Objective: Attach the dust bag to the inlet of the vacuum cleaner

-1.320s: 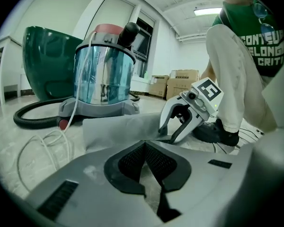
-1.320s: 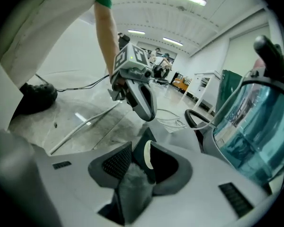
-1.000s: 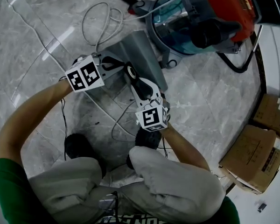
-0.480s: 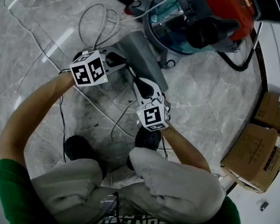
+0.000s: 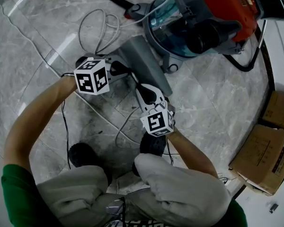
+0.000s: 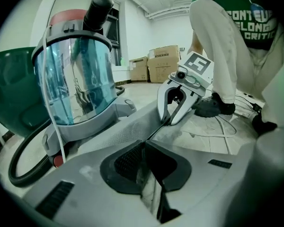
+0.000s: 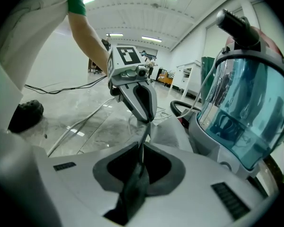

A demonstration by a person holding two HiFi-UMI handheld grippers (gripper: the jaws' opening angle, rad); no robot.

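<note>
- Left gripper: jaws together, pinched on the thin edge of the dust bag. In its own view the pads meet on the grey fabric edge.
- Right gripper: jaws closing, with the same bag edge between them and the pads already pressing on it.
- The two grippers face each other along one edge of the bag, tips close together. Each shows in the other's view just past its own jaws.
- The dust bag is flat and grey. It runs from both grippers' tips away toward the vacuum cleaner, with its far end beside the vacuum's base.
- The vacuum cleaner sits beyond the bag, ahead and to the left of the left gripper, ahead and to the right of the right gripper. It has a clear blue canister and a red top.
- A white cable loops on the floor ahead of the left gripper, away from the bag.
- Cardboard boxes are well off to the outer side of the right gripper.
- The person is crouched behind both grippers, one shoe behind the left gripper.
</note>
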